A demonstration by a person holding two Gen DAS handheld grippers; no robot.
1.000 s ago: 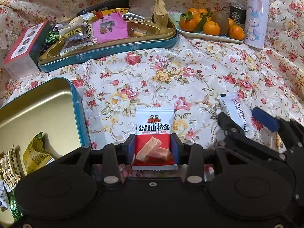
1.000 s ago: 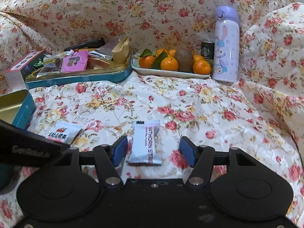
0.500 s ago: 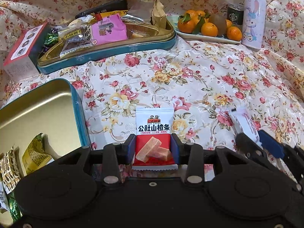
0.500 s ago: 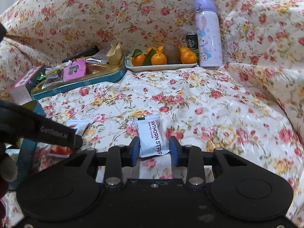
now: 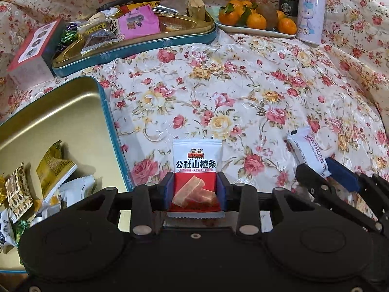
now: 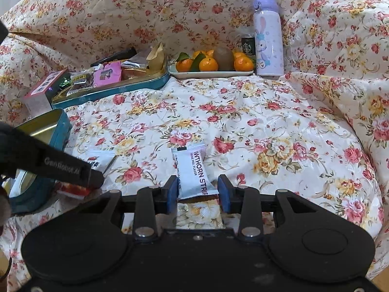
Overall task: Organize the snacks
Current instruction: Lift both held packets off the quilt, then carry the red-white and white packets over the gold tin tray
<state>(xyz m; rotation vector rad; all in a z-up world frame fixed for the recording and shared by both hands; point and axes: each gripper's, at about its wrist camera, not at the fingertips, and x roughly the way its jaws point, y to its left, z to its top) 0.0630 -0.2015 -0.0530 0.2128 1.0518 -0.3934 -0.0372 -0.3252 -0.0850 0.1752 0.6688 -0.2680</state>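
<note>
My left gripper [image 5: 195, 192] is shut on a red and white hawthorn snack packet [image 5: 197, 170], held just above the floral cloth, right of an open teal tin [image 5: 107, 112] holding several wrapped snacks. My right gripper [image 6: 198, 193] is shut on a white hawthorn strip packet [image 6: 193, 172], which is lifted and tilted; the packet also shows in the left wrist view [image 5: 308, 153]. The left gripper's arm [image 6: 60, 165] crosses the right wrist view at left, over the red packet [image 6: 97, 161].
A teal tin lid [image 5: 136, 48] heaped with snacks sits at the back left beside a small box [image 5: 31, 51]. A plate of oranges [image 6: 214, 63], a dark can [image 6: 248, 45] and a bunny bottle [image 6: 267, 39] stand at the back. Floral cloth rises at right.
My right gripper closed on the white strip packet and lifted and tilted it. The left gripper kept its grip on the red packet and stayed nearly still.
</note>
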